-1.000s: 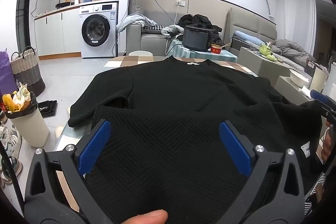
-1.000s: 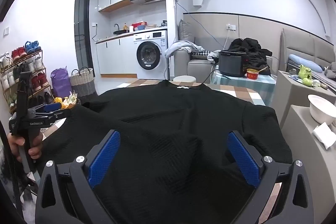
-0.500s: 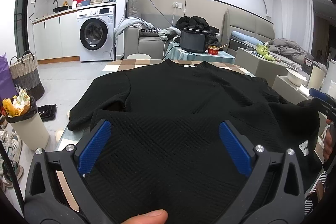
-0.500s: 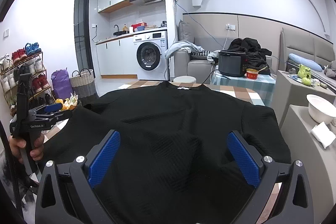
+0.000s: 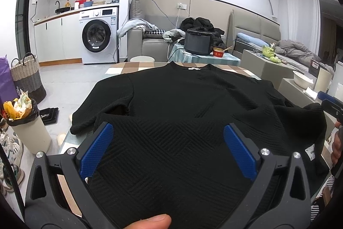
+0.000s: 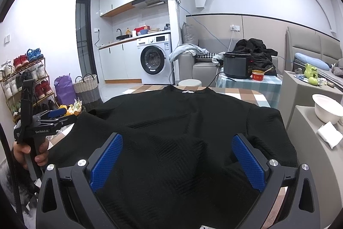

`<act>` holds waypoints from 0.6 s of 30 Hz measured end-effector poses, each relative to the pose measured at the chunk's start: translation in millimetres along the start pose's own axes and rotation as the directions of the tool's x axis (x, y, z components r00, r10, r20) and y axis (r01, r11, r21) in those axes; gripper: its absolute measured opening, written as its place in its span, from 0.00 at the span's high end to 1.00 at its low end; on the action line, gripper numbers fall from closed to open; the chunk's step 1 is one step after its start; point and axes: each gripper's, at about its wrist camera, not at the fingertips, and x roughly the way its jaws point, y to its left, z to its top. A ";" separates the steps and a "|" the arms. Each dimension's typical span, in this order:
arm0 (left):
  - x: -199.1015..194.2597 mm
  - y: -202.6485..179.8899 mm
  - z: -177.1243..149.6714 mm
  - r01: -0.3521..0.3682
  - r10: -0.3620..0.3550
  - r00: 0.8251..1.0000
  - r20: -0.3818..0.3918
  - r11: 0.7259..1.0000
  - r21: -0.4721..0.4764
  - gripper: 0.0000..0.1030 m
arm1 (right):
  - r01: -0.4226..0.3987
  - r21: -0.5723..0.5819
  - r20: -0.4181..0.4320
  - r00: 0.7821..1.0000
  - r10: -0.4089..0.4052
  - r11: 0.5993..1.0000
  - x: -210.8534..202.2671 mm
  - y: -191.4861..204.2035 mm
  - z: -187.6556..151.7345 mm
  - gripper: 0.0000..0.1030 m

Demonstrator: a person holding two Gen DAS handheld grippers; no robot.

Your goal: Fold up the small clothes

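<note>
A black textured sweater (image 5: 184, 104) lies spread on the checked table (image 5: 133, 67), collar at the far end. Its near hem is lifted and folded toward the collar. My left gripper (image 5: 169, 132) is open, its blue pads wide apart over the near left part of the sweater. My right gripper (image 6: 178, 144) is open too, over the near right part (image 6: 175, 121). The left gripper also shows at the left in the right wrist view (image 6: 53, 117), its tips at the sweater's raised left edge. The right gripper shows at the right edge of the left wrist view (image 5: 330, 102).
A waste bin (image 5: 25, 128) and a woven basket (image 5: 26, 76) stand on the floor to the left. A shoe rack (image 6: 23, 83) lines the left wall. Low grey cabinets with a white bowl (image 6: 327, 106) stand right. A cooker (image 5: 198, 42) sits on a table behind.
Both grippers have risen slightly with the view tilting up a little. The sweater's near hem has shifted a bit toward the collar. Both grippers stay open.
</note>
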 end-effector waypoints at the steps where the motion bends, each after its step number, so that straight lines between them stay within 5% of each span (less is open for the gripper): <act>1: -0.6 -0.9 0.1 0.001 -0.001 1.000 0.000 1.000 0.003 0.00 | 0.004 0.006 0.000 1.000 -0.004 1.000 -0.7 -1.2 -0.3 0.00; 18: 0.5 -0.6 -0.9 -0.011 0.012 1.000 -0.002 1.000 0.011 0.00 | 0.039 0.040 -0.021 0.999 -0.038 0.998 -1.0 -10.0 -2.8 0.00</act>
